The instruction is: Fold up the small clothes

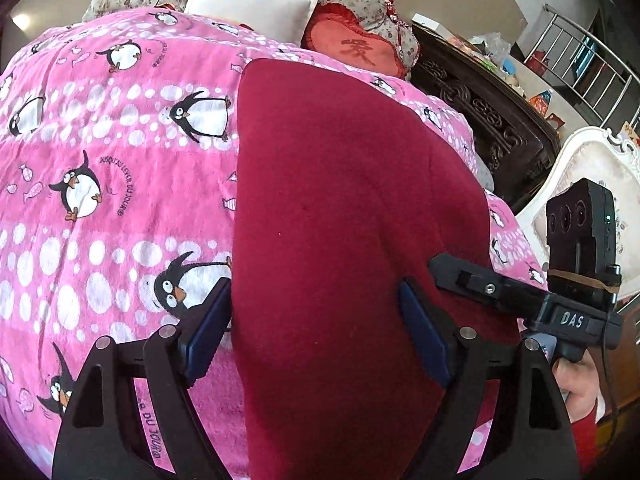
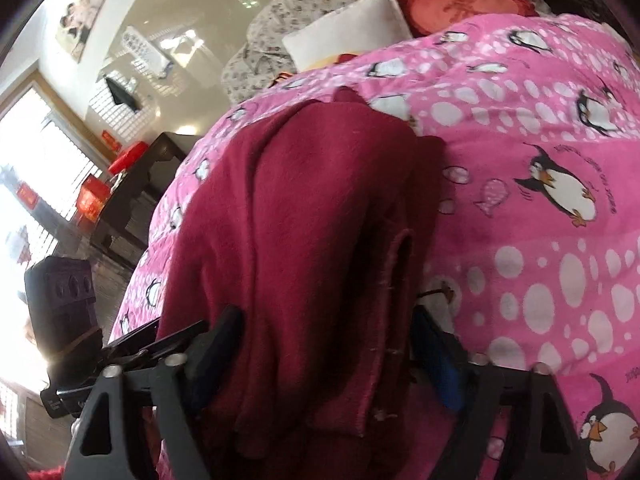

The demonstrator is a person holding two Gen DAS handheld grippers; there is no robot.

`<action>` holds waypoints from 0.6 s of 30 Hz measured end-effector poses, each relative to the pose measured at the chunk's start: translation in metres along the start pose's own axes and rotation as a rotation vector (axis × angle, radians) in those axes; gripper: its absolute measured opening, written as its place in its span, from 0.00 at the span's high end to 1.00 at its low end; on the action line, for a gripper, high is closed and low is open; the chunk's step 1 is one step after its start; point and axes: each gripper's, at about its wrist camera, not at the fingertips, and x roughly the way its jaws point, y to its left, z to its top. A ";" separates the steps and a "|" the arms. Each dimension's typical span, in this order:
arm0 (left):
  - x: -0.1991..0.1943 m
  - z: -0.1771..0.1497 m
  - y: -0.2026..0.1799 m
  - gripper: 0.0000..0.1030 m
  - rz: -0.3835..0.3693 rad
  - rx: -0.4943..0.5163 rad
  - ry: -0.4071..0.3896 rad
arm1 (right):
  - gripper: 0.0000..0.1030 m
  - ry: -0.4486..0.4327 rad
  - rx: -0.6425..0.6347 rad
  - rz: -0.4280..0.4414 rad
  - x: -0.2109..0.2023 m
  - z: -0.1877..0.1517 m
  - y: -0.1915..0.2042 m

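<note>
Your left hand-held gripper (image 1: 316, 334) stands open astride the dark red fleece garment (image 1: 344, 216); your right hand-held gripper (image 2: 326, 364), open, straddles its bunched edge. It lies on the pink penguin-print blanket (image 1: 112, 208), lettered "DU JOUR". Beyond, a red heart-shaped cushion (image 1: 356, 50).

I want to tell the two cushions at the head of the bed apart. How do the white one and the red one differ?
The white cushion is plain and rectangular; the red cushion is rounded with a frilled edge and a dark character on it. Both lie beyond the pink penguin blanket.
</note>
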 end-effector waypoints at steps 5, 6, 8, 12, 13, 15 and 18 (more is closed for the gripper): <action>-0.001 -0.004 -0.007 0.19 0.018 0.021 -0.016 | 0.36 -0.016 -0.022 -0.032 -0.001 0.000 0.009; -0.001 -0.004 -0.007 0.19 0.020 0.022 -0.016 | 0.36 -0.017 -0.018 -0.031 -0.001 0.000 0.009; -0.001 -0.004 -0.007 0.20 0.022 0.023 -0.015 | 0.36 -0.019 -0.016 -0.032 0.000 0.001 0.008; -0.001 -0.004 -0.007 0.19 0.028 0.026 -0.017 | 0.36 -0.019 -0.017 -0.034 0.001 0.002 0.005; -0.001 -0.005 -0.008 0.19 0.029 0.025 -0.017 | 0.36 -0.019 -0.018 -0.035 0.001 0.002 0.004; 0.000 -0.005 -0.007 0.19 0.031 0.026 -0.017 | 0.37 -0.023 -0.021 -0.039 0.001 0.002 0.004; 0.001 -0.006 -0.010 0.19 0.035 0.027 -0.020 | 0.38 -0.037 -0.033 -0.053 0.001 0.001 0.006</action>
